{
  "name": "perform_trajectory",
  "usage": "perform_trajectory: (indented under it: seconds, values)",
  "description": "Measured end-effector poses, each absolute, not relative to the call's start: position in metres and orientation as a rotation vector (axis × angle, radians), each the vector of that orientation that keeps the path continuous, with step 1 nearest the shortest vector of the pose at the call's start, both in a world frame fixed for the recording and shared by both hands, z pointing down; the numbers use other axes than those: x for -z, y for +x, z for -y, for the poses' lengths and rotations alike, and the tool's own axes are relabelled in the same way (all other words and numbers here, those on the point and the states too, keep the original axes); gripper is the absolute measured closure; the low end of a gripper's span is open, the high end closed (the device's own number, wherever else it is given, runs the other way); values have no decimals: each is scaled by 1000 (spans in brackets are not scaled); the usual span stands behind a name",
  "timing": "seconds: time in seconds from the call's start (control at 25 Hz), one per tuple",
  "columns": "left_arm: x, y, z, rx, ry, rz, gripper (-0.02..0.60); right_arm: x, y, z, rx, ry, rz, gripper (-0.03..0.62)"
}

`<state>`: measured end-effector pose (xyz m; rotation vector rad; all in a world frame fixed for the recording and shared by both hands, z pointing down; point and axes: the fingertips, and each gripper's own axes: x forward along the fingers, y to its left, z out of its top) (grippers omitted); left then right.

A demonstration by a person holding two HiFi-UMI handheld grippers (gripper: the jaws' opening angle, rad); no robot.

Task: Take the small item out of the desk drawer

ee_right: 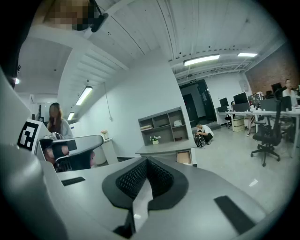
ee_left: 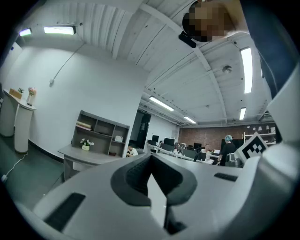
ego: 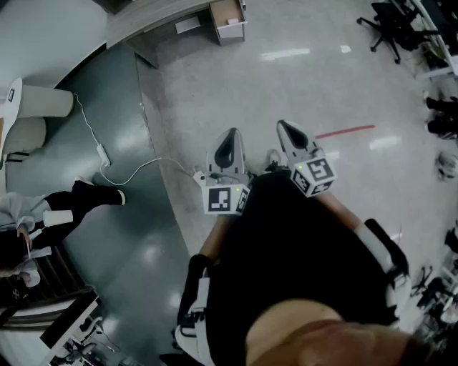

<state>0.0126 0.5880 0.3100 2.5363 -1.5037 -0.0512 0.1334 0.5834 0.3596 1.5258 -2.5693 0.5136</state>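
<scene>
The grey desk (ego: pixel 168 18) stands far ahead at the top of the head view, with an open brown-lined drawer unit (ego: pixel 227 20) under its right end. A small pale item shows inside it, too small to identify. The same desk (ee_right: pixel 165 148) carries a shelf unit in the right gripper view, and appears again as the desk (ee_left: pixel 86 157) in the left gripper view. I hold both grippers close to my body, far from the desk. The left gripper (ego: pixel 227 137) (ee_left: pixel 151 158) is shut with nothing in it. The right gripper (ego: pixel 285 128) (ee_right: pixel 146 162) is shut and empty too.
A white cable and power strip (ego: pixel 104 153) lie on the dark floor at left. A red tape line (ego: pixel 345 131) marks the pale floor. Office chairs (ego: pixel 392 27) stand at the far right. A person (ego: pixel 43 211) sits at left; another person (ee_right: pixel 204 133) crouches near the desk.
</scene>
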Motion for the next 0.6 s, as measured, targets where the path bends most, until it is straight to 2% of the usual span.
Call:
perform_trajectory:
  seconds: [0.6]
  values:
    - [-306,-3,-589,96,2499,1517,585,-353,116,-582,-534,1523,2598,595]
